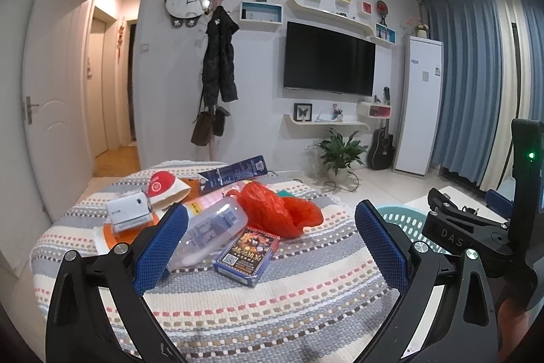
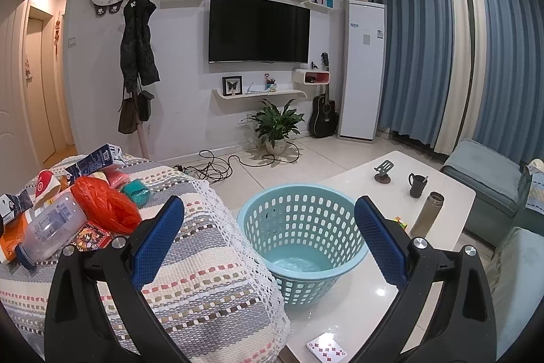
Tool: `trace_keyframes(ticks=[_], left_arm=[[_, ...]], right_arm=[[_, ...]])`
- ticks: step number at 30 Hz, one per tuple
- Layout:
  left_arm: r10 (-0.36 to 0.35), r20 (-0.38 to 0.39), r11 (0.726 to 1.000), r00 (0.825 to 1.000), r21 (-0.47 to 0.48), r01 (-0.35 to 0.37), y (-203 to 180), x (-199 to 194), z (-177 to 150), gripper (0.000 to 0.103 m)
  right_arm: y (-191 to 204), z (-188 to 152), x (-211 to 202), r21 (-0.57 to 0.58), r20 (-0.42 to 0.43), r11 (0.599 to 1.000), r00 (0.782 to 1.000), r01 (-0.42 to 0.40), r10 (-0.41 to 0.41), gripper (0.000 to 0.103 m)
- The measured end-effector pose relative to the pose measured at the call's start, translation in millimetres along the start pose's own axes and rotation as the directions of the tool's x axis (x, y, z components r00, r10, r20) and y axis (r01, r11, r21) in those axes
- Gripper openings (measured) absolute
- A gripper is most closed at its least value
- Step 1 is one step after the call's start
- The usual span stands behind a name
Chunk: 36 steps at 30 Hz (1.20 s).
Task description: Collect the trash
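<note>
A striped woven cover (image 1: 238, 301) with a lace edge drapes a rounded piece of furniture; its near half lies bare, while the trash crowds the far left part. Just beside its lace edge stands a white glossy worktop (image 2: 367, 295), whose near left corner carries a light blue perforated basket (image 2: 302, 247), upright and holding nothing that shows. The worktop's far end bears a dark mug, a metal flask and a small stand, well apart from the basket; a playing card lies at its near edge.

In the pile, a crumpled red plastic bag (image 1: 278, 210) sits in the middle, a clear plastic bottle (image 1: 210, 230) lies on its side touching it, and a dark printed card box (image 1: 250, 256) rests nearest the bare stretch. Behind them lean a long blue carton (image 1: 234, 172) and a red-and-white paper cup (image 1: 166, 189).

The left gripper (image 1: 272, 247) hangs over the cover, fingers spread wide, grasping nothing. The right gripper (image 2: 270, 242) hangs before the basket, fingers likewise wide apart and empty.
</note>
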<state>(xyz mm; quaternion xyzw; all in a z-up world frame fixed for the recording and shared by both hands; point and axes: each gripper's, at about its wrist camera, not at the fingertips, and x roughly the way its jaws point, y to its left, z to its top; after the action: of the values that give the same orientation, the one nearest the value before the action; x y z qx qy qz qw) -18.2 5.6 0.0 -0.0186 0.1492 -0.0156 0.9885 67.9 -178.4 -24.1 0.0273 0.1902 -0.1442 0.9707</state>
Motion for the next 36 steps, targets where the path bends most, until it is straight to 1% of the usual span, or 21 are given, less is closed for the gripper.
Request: trace_keyframes(ticks=[5,9,20,23,25,28,30,34,36], left_arm=[[0.0,0.004,1.0,1.0,0.002,0.0,1.0,1.0,-0.2,0.096],[-0.012,-0.005,1.0,1.0,-0.014,0.012,2.6,2.1,-1.4,0.096],[-0.01,0.004,1.0,1.0,-0.018,0.01,5.4,-0.2,-1.5,0.096],[-0.03,-0.016,0.999,0.999,-0.032,0.03,9.2,2.0,-3.7,0.096],[-0.031,-0.036,0.999,0.999,-0.043,0.029,13.6,5.0,-6.7,0.096],[-0.005,-0.061,0.998,0.998,-0.059,0.001,25.0,9.4,-11.5,0.096],[0.024,-0.066,0.997,0.997,-0.069,-0.029,36.7,11.6,-11.9,0.096],[0.106,-0.072,0.988,0.992,-0.104,-0.113,76.3,13.8,-4.3,0.096],[0.132,-0.096,0.982,0.987,-0.12,-0.143,97.2,18.9,2.8,0.096]], right_arm=[[0.0,-0.3,0.1,-0.001,0.002,1.0,1.0,0.0,0.0,0.095],[0.6,0.6,-0.1,-0.005,0.004,1.0,1.0,0.0,0.0,0.095],[7.7,3.9,-1.9,-0.016,0.011,1.0,1.0,-0.009,0.009,0.095],[10.8,3.5,-0.7,-0.021,0.007,1.0,1.0,-0.011,0.011,0.095],[13.0,2.0,0.7,-0.023,0.005,1.0,1.0,-0.013,0.013,0.095],[17.6,-0.2,4.2,-0.035,-0.005,0.999,1.0,-0.02,0.02,0.095],[22.7,-1.0,6.7,-0.047,-0.01,0.998,1.0,-0.028,0.027,0.095],[36.4,-1.0,9.5,-0.069,-0.009,0.996,0.999,-0.053,0.052,0.095],[44.1,0.7,11.9,-0.075,-0.01,0.995,0.997,-0.072,0.071,0.095]])
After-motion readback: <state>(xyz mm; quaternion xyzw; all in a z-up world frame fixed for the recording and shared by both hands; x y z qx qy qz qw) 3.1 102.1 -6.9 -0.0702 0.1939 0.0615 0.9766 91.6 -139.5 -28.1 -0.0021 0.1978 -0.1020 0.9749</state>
